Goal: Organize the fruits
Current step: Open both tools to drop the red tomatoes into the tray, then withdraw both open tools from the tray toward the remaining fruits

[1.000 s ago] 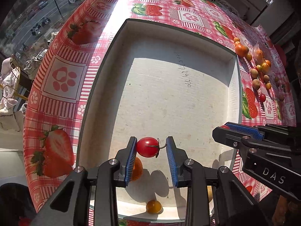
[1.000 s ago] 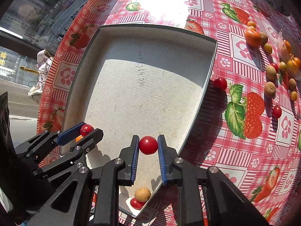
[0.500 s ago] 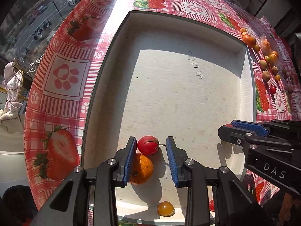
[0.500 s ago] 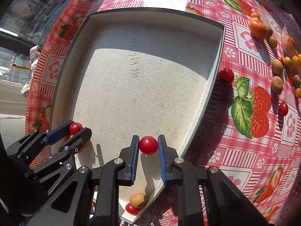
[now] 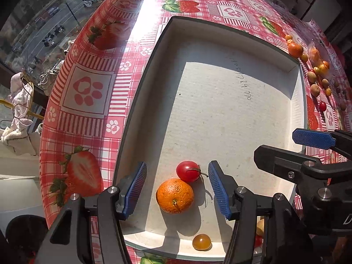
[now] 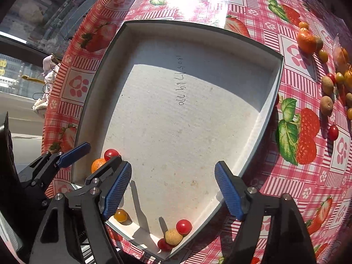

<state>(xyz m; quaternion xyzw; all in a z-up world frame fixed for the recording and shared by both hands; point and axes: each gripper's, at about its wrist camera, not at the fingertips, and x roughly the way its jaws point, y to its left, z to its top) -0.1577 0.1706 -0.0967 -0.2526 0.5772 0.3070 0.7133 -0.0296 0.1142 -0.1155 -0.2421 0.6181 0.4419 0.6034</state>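
A shallow white box lies on the strawberry tablecloth. My left gripper is open over its near left corner. Below the fingers a red tomato with a stem rests on the box floor against an orange mandarin. My right gripper is open and empty over the near right corner. A red cherry tomato lies there beside a tan fruit and another red one. A small yellow fruit sits at the near wall.
Loose fruit lies on the tablecloth right of the box: a mandarin, tan fruits, small yellow ones and a cherry tomato. A plastic bag of fruit lies at the far right. The table's left edge is near a window.
Both grippers opened. The left one let the stemmed tomato down beside the mandarin. The right one dropped its cherry tomato, which now lies in the near right corner.
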